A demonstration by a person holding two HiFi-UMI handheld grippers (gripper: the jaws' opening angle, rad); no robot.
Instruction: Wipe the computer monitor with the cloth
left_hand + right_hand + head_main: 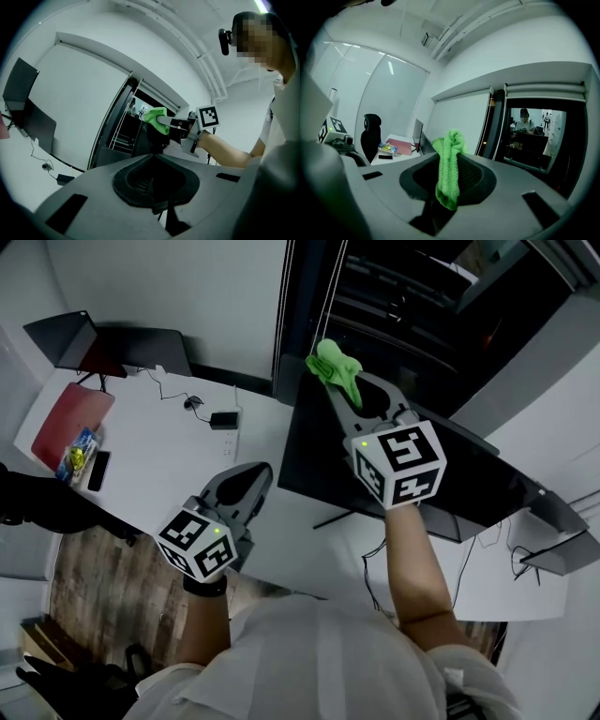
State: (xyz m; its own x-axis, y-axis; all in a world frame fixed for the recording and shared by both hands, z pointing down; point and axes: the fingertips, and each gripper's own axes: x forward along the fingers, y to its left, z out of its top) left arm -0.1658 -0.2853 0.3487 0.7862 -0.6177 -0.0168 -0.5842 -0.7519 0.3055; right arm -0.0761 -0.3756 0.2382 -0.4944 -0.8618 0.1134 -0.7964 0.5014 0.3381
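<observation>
Cloth (449, 164) is the thing to handle here: one piece, bright green, with a knobbly woven surface. It hangs limp and folded between the jaws of the right tongs (349, 390), which are closed on it near its middle. I judge it very light and soft, with no stiffness at all, so it will bend around the jaw tips and must be pressed flat on the screen to do any work. The hold near the middle seems good, because a bunch of fabric stands out past the tips and can meet the screen before the hard plastic does. The monitor (478, 486) is the fragile part. Its dark panel looks smooth and probably marks easily, so I would expect light pressure only.

In the head view the cloth is at the upper edge of the monitor, near the corner at that view's left; whether it touches the panel I cannot tell. The left tongs (261, 471) hover over the white worktop (159, 465), beside the monitor, with jaws together and nothing between them.

By count: one cloth, two tongs, one monitor to clean, one more dark screen (61, 338) at the far left end of the worktop, one red folder (73, 413), one black phone (97, 471).
</observation>
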